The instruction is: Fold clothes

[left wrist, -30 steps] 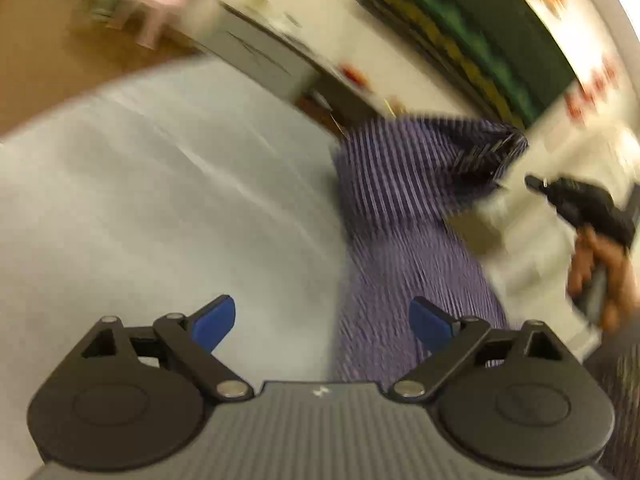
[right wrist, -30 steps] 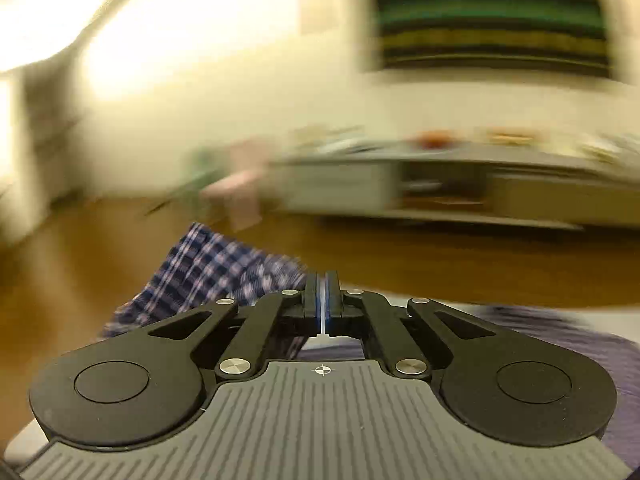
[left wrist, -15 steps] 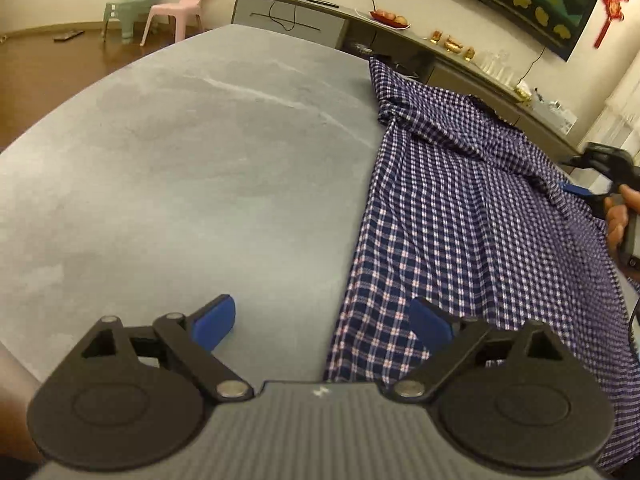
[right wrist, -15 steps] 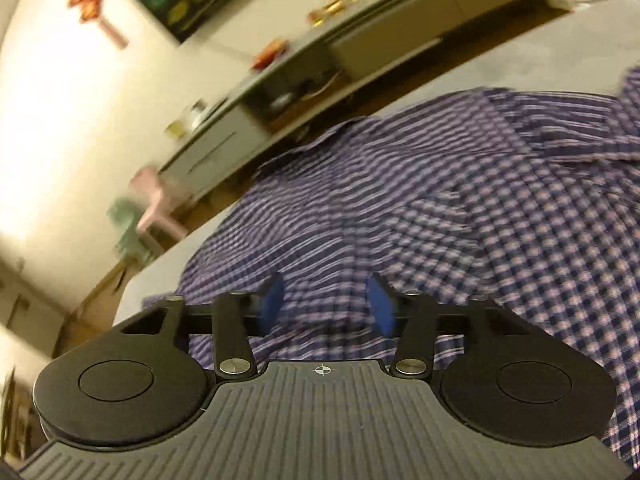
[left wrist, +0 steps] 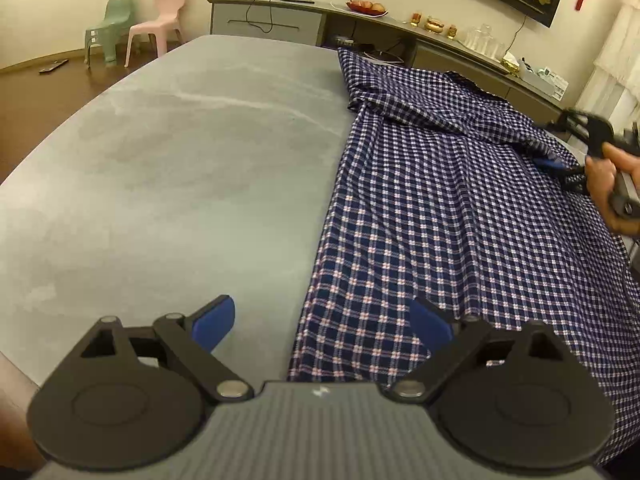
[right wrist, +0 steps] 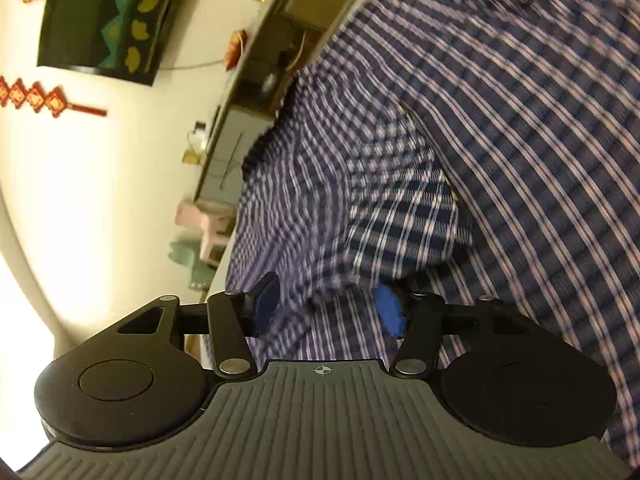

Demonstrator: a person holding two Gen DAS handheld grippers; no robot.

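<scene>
Jaws of my left gripper [left wrist: 323,322] spread wide, empty, over blue checked cotton shirt [left wrist: 440,208] hem on grey bench [left wrist: 180,152]. Right gripper [right wrist: 326,306] jaws opening, straddling shirt fabric, no pinch.

Shirt [left wrist: 440,208] navy-white-red check; bed cover [left wrist: 180,168] plain grey; chairs pink [left wrist: 160,20], green [left wrist: 110,24].

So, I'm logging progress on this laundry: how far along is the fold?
Done: the checked shirt lies spread on the grey table. In hand: nothing gripped; the left tongs stand open at its near hem, the right tongs are opening over a raised flap. Left: every fold; none shows yet.
</scene>
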